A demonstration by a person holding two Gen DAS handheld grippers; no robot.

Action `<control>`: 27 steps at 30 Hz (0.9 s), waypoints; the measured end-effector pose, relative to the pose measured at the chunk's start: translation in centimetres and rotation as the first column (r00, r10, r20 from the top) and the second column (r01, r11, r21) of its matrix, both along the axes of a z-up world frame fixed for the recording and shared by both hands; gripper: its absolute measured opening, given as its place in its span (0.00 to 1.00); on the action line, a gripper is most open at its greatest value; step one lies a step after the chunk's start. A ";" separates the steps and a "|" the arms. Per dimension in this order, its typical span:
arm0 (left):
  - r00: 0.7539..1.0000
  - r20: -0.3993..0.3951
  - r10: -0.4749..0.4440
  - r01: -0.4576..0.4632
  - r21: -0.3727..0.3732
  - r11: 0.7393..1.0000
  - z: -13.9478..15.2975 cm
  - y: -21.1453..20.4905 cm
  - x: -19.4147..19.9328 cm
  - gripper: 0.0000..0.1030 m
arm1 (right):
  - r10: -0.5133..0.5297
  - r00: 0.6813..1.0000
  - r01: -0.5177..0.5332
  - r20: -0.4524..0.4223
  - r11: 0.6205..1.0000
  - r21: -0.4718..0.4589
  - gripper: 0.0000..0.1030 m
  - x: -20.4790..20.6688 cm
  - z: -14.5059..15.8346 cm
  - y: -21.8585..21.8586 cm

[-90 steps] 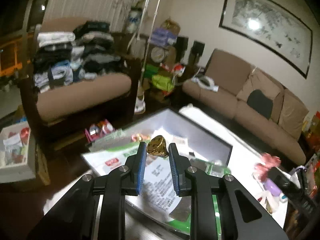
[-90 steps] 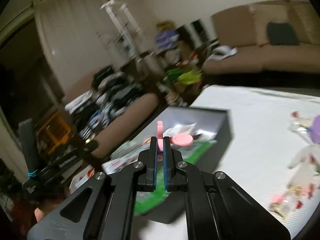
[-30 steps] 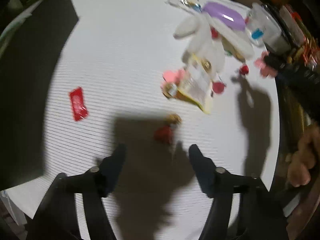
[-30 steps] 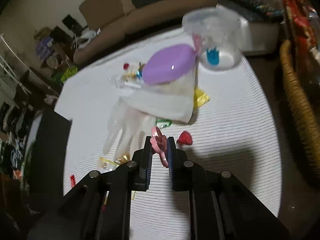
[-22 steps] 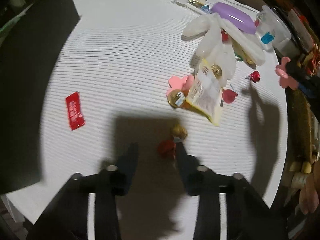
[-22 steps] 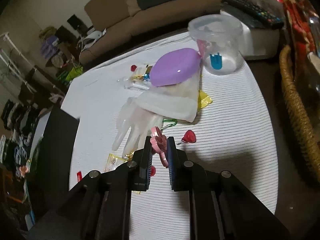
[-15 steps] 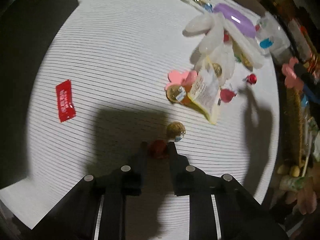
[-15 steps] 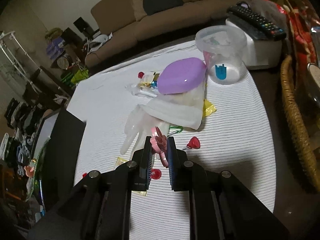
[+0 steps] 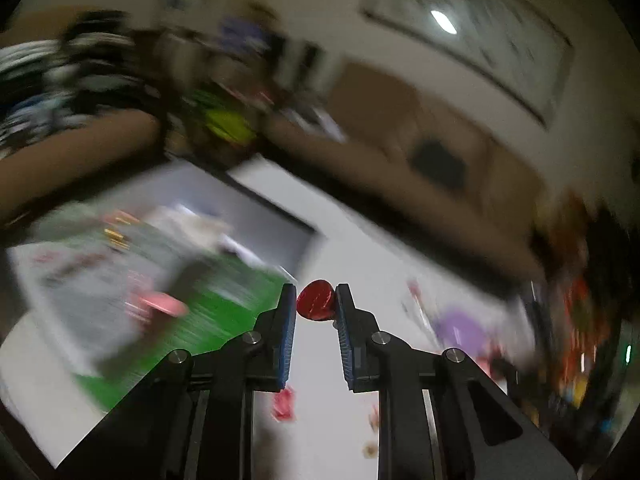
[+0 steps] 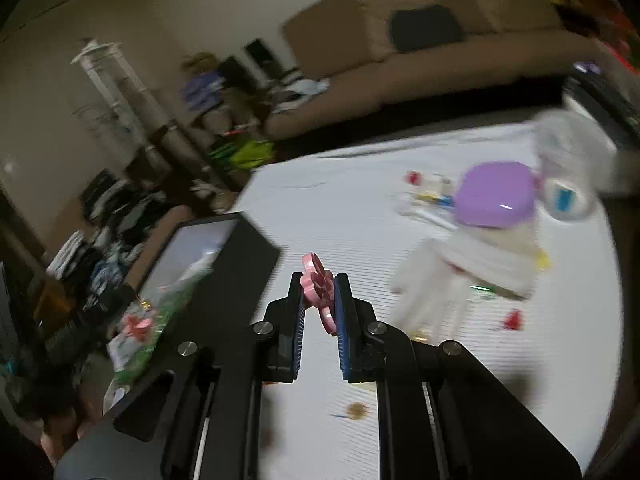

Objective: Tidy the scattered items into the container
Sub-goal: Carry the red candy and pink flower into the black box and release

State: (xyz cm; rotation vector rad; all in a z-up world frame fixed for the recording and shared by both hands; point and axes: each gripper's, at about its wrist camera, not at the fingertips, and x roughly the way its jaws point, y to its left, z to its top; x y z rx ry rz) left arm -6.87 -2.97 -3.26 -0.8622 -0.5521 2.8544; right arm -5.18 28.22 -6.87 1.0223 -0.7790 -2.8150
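Red foil candy (image 9: 315,305) sits pinched in the left gripper (image 9: 316,300), above the white desk (image 9: 372,256). The right gripper (image 10: 318,294) clamps a pink flower clip (image 10: 318,286).

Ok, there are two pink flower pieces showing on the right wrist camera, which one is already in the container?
The pink flower at lower left, lying among the papers inside the black container. The other pink flower is clamped in the right gripper, above the tablecloth.

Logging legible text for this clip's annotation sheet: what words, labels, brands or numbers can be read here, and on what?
None can be read.
Green-and-white printed sheet in the black box: print smeared by motion blur.
Red packet on the white cloth: blurred.
Framed picture: blurred.
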 end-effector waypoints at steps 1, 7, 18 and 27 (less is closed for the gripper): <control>0.999 -0.014 0.039 -0.039 0.012 0.999 0.3 -1.8 0.0 0.18 | 0.018 1.000 -0.018 -0.012 1.000 0.000 0.13 -0.2 0.4 -0.9; 0.985 0.032 0.170 -0.170 0.001 0.985 0.2 -8.6 -0.5 0.18 | 0.177 0.982 -0.178 -0.066 0.984 -0.019 0.13 -2.5 2.4 -7.4; 0.958 0.229 0.173 -0.164 -0.059 0.985 -3.6 -13.1 -0.8 0.18 | 0.537 0.843 -0.537 0.007 0.843 -0.041 0.13 -6.2 0.4 -21.7; 0.932 0.336 0.134 -0.108 -0.095 0.990 -5.9 -13.2 -3.8 0.19 | 0.571 0.811 -0.572 0.130 0.820 -0.033 0.12 -9.3 -3.4 -25.8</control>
